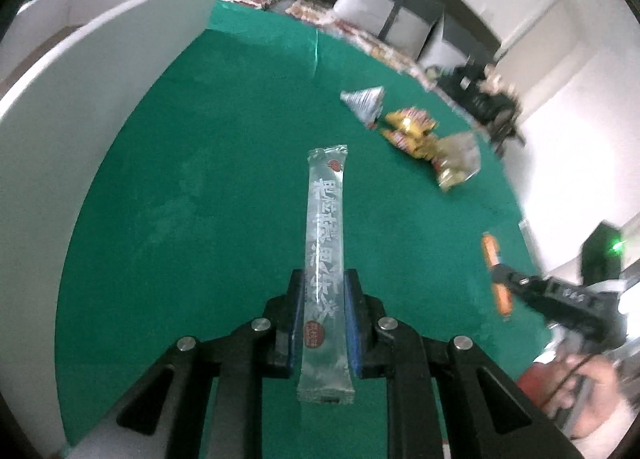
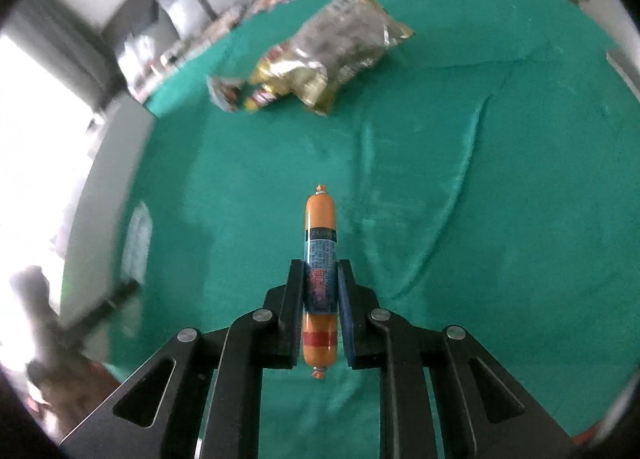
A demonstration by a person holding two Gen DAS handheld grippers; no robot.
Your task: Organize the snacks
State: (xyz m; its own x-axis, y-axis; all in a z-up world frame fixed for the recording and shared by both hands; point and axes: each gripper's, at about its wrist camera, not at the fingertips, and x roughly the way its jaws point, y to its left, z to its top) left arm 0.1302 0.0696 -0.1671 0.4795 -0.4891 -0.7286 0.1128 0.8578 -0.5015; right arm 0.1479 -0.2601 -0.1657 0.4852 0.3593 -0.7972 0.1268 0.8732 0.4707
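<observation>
Where the left gripper (image 1: 323, 291) closes, its blue-padded jaws pinch a long silver stick pack (image 1: 325, 255) near its lower half, the pack running straight out along the fingers and its near end hanging back past them toward the camera. Below it spreads the green cloth (image 1: 192, 199), with a white box wall (image 1: 80, 107) curving along the left. Farther right, the right gripper (image 1: 516, 279) comes into the left view holding an orange sausage (image 1: 496, 271). Beyond lie a silver cone-shaped packet (image 1: 364, 101) and, just beside it, a heap of yellow snack bags (image 1: 432, 147). From the right wrist, the right gripper (image 2: 320, 283) is clamped on the sausage (image 2: 320, 251) at its middle, both ends sticking out past the jaws, above the cloth (image 2: 500, 199). Well apart, far up the cloth, rest the snack bags (image 2: 320, 59).
</observation>
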